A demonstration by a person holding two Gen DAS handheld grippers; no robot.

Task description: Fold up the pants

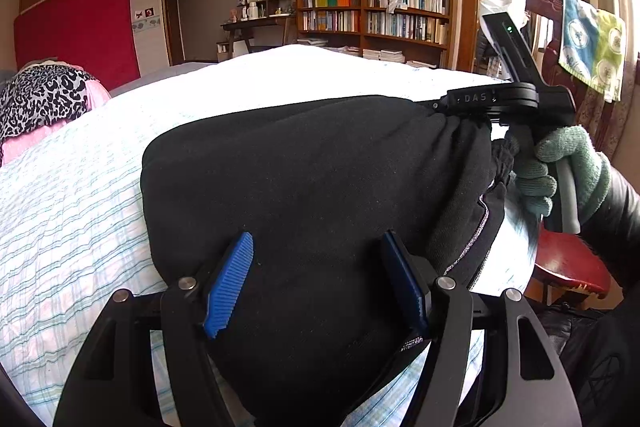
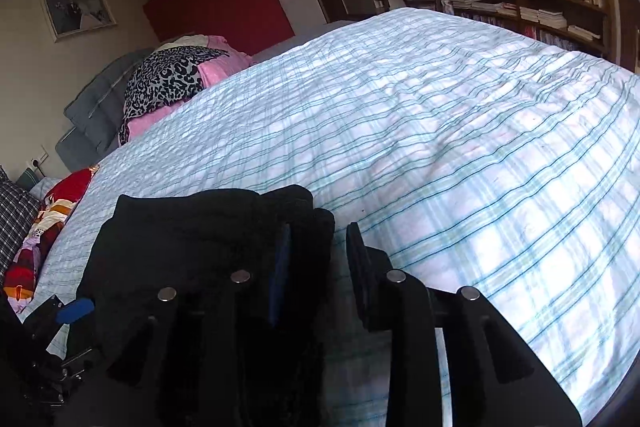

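- Bed point(image 2: 460, 131): covered by a pale plaid sheet, it carries the work; a leopard-print cloth point(image 2: 164, 83) lies well apart at the far end.
- Pants point(image 1: 320, 179): black, thick and fleecy, lying in a broad doubled mass at the near edge of the bed, with the gathered waistband toward the right side in the left wrist view.
- Handling judgement: soft, limp and fairly bulky; not fragile and not slippery. The cloth will sag between holds, so it is best taken at the corners of a folded edge or at the waistband, one hold per side.
- Left hand-held gripper point(image 1: 316, 279): fingers spread wide over the pants, pinching nothing.
- Right hand-held gripper point(image 2: 316, 267): fingers apart; the left blue pad point(image 2: 280, 275) sits against or under the waistband edge, apparently not clamped, though dark cloth obscures this. A gloved hand point(image 1: 560, 171) grips its handle.
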